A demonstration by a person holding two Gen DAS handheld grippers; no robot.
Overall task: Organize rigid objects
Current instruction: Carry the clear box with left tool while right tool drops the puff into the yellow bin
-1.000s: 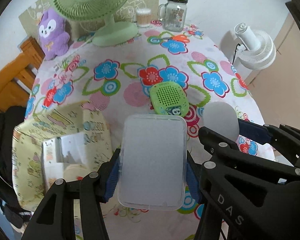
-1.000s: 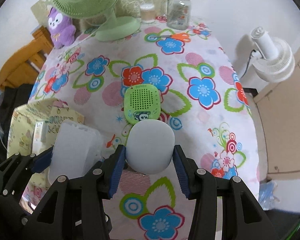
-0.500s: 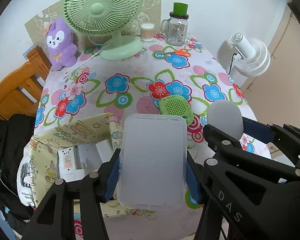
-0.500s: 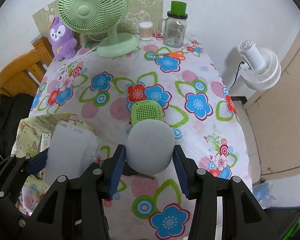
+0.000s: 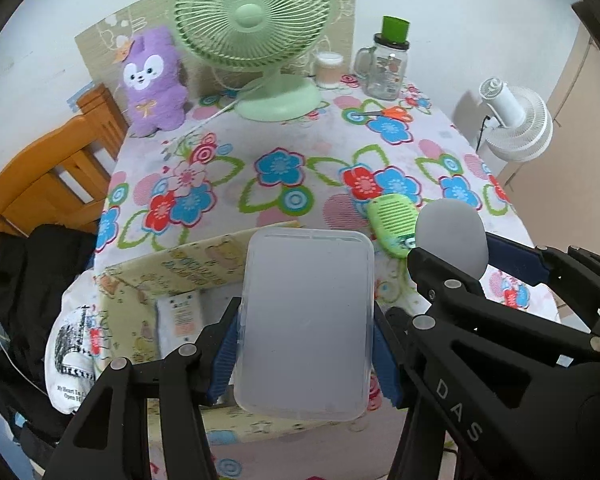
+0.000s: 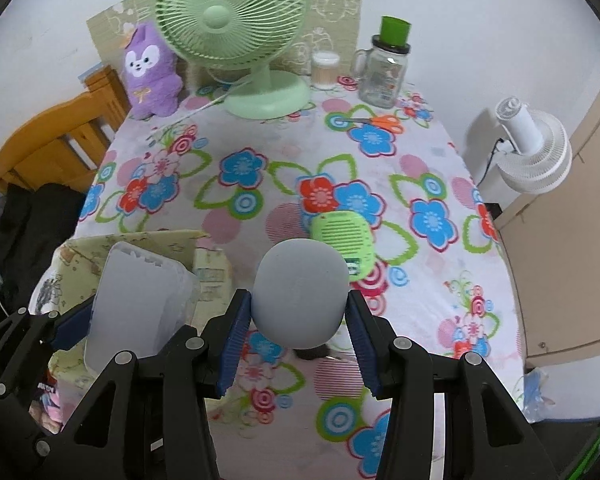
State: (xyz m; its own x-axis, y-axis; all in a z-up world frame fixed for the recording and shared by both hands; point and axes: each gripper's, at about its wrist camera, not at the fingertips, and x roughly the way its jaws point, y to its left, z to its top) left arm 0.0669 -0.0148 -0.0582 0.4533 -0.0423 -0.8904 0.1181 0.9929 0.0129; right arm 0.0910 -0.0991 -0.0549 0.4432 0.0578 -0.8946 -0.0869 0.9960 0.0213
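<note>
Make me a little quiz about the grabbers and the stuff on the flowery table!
1. True or false: the left gripper is shut on a frosted plastic box.
2. What does the right gripper hold? A) the orange scissors B) a grey rounded speaker C) the purple plush
3. Fill in: the green square gadget lies flat on the flowery ____.

Key:
1. True; its blue pads press both long sides of the box.
2. B. The orange scissors and purple plush sit at the far end of the table.
3. Tablecloth.
</note>
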